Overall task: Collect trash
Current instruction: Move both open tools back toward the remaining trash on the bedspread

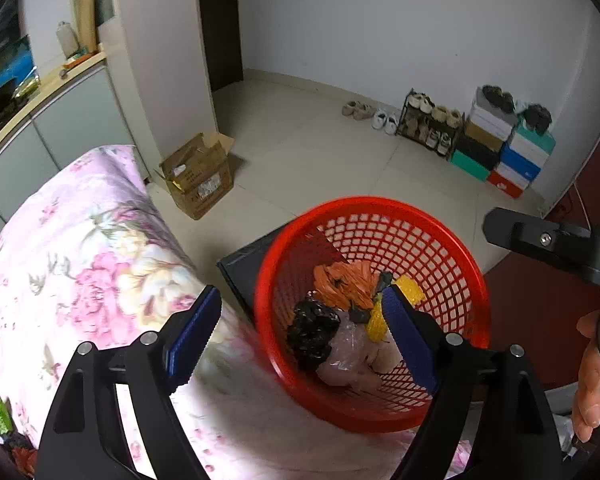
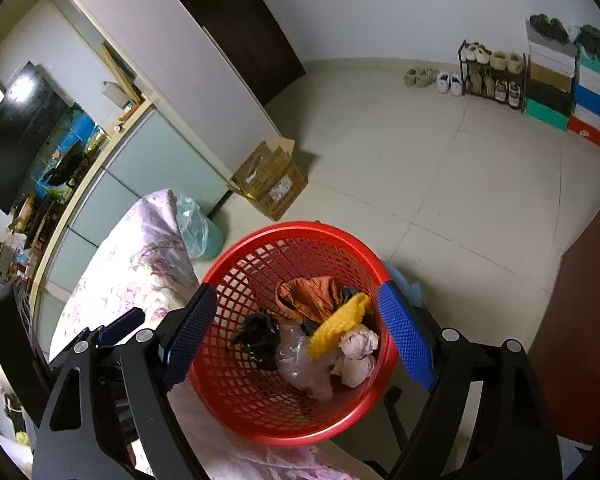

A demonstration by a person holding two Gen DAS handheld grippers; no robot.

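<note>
A red mesh basket rests at the edge of the floral bed cover. It holds an orange bag, a black bag, yellow netting, clear plastic and crumpled tissue. My left gripper hangs open above the basket's near left side with nothing between its blue pads. Over the basket my right gripper is open and empty too. A green wrapper lies on the bed at the far lower left.
A person's hand grips the right tool at the frame edge. An open cardboard box stands on the tiled floor by the wall. A shoe rack and stacked shoe boxes line the far wall. A bag-lined teal bin stands beside the bed.
</note>
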